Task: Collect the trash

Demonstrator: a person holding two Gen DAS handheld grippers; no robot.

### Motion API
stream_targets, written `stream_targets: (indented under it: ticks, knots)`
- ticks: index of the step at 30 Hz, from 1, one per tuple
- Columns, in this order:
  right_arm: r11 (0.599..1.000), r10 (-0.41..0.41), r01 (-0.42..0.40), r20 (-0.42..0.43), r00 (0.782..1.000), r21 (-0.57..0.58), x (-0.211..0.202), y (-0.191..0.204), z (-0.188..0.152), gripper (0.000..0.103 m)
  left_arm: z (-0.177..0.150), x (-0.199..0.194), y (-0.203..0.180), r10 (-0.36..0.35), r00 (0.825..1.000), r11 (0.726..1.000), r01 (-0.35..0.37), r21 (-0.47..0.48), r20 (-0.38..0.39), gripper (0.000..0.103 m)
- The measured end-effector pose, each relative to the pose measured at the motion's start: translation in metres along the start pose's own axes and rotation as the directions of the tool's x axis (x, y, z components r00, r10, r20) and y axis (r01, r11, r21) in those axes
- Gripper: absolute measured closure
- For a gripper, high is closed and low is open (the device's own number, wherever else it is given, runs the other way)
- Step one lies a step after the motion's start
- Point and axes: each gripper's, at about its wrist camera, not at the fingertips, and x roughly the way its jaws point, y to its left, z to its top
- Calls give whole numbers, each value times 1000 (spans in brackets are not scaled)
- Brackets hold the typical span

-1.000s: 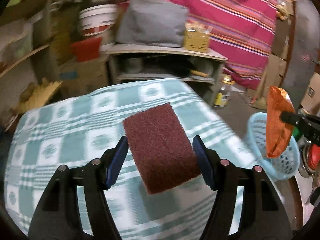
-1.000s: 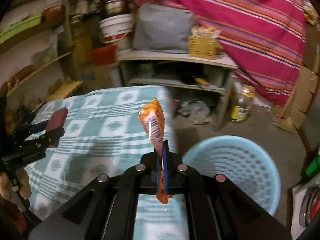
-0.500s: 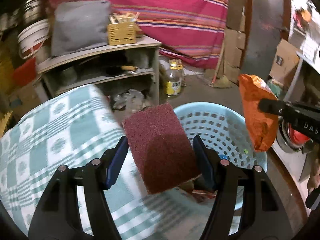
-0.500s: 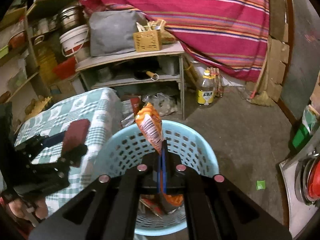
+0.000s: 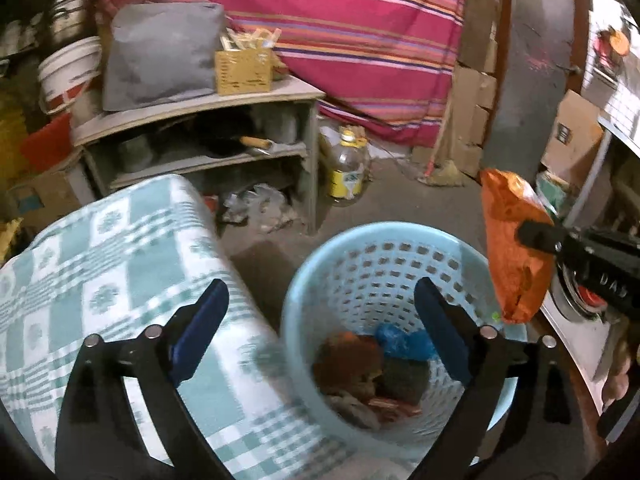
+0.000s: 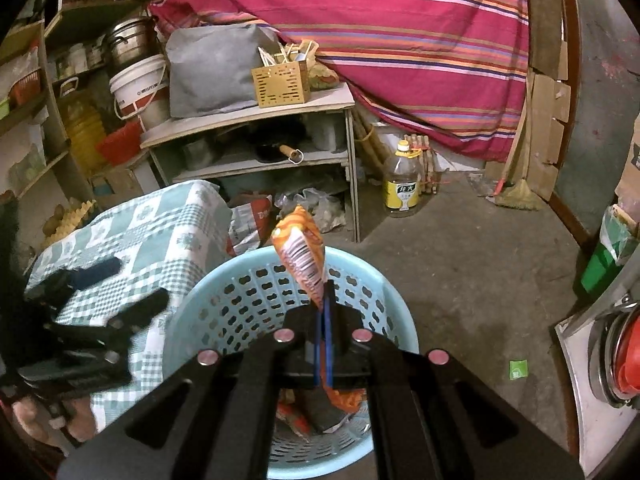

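Already over the pale blue perforated plastic basket (image 5: 384,264), the left gripper (image 5: 320,332) is opening, nothing between its jaws; scraps are lying inside. Meanwhile the right gripper (image 6: 322,312) is pinching an orange crinkled snack wrapper (image 6: 302,252) above the basket's rim, not yet dropped.

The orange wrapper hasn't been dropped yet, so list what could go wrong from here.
1. The orange wrapper hangs near the blue basket's far rim, clamped in the right gripper; light and floppy, it may drift outside when released.
2. The left gripper, jaws opening and empty, sits close to the checkered tablecloth and could snag it while withdrawing.
3. The two grippers crowd one basket and may collide.
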Motion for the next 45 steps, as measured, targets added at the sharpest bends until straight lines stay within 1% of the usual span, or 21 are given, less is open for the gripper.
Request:
stream_targets:
  ticks: [3, 5, 6, 7, 8, 9, 13, 14, 15, 16, 20, 23, 26, 27, 30, 34, 37, 39, 40, 43, 45]
  knots:
    - [1000, -20, 20, 0, 1000, -7, 3, 4, -1, 101, -1, -19, 18, 43, 998, 999, -42, -33, 35, 7]
    - [1000, -29, 28, -9, 1000, -5, 7, 5, -1, 98, -4, -35, 34, 82, 995, 995, -79, -53, 60, 6]
    - [999, -33, 33, -13, 999, -2, 9, 6, -1, 81, -4, -41, 40, 91, 994, 994, -87, -62, 67, 6]
    - [999, -44, 44, -16, 999, 1, 12, 6, -2, 47, -6, -48, 49, 103, 992, 992, -97, -76, 75, 6]
    - [998, -67, 67, -4, 998, 2, 12, 7, -4, 33, -8, -58, 59, 118, 989, 990, -110, -93, 86, 6]
    - [997, -83, 83, 8, 997, 0, 12, 8, -5, 27, -9, -64, 65, 128, 987, 988, -119, -101, 92, 6]
    - [995, -104, 104, -4, 995, -7, 14, 15, -13, 27, -19, -99, 93, 182, 974, 977, -164, -136, 135, 6]
    - [994, -106, 106, -1, 994, -5, 13, 16, -15, 26, -24, -111, 102, 197, 969, 974, -176, -145, 146, 6]
    - [994, -112, 112, 1, 994, -5, 11, 19, -17, 22, -27, -118, 106, 205, 967, 972, -183, -151, 152, 6]
    - [993, -117, 117, 10, 993, -10, 8, 23, -20, 19, -31, -127, 114, 218, 962, 968, -193, -157, 162, 6]
    - [992, -118, 120, 52, 992, -41, -9, 46, -28, 14, -50, -163, 140, 281, 941, 949, -244, -198, 187, 5]
    - [992, -109, 115, 96, 989, -57, -29, 72, -32, 13, -63, -181, 158, 290, 940, 942, -248, -225, 180, 5]
    - [995, -69, 80, 150, 986, -67, -52, 100, -38, 6, -80, -197, 172, 316, 935, 932, -275, -237, 158, 5]
    - [995, -54, 68, 183, 982, -73, -63, 113, -42, 5, -85, -202, 177, 328, 932, 927, -286, -242, 153, 5]
    - [994, -7, 31, 227, 974, -100, -81, 147, -56, 5, -108, -220, 193, 368, 916, 909, -318, -271, 157, 5]
    - [988, 61, -27, 226, 972, -150, -91, 190, -79, 5, -139, -233, 212, 408, 901, 888, -354, -293, 148, 5]
    - [979, 110, -64, 238, 965, -193, -94, 222, -101, 5, -162, -237, 222, 436, 890, 876, -387, -287, 131, 5]
    - [975, 136, -87, 238, 962, -205, -91, 241, -115, 5, -180, -240, 231, 470, 875, 857, -420, -299, 116, 5]
    - [973, 142, -93, 232, 962, -210, -88, 247, -121, 5, -187, -242, 235, 483, 869, 847, -433, -307, 109, 5]
    - [967, 156, -111, 187, 970, -229, -79, 267, -134, 5, -203, -252, 244, 496, 862, 835, -439, -334, 107, 5]
    - [964, 169, -122, 187, 968, -238, -80, 276, -141, 5, -210, -259, 248, 505, 855, 827, -442, -346, 116, 5]
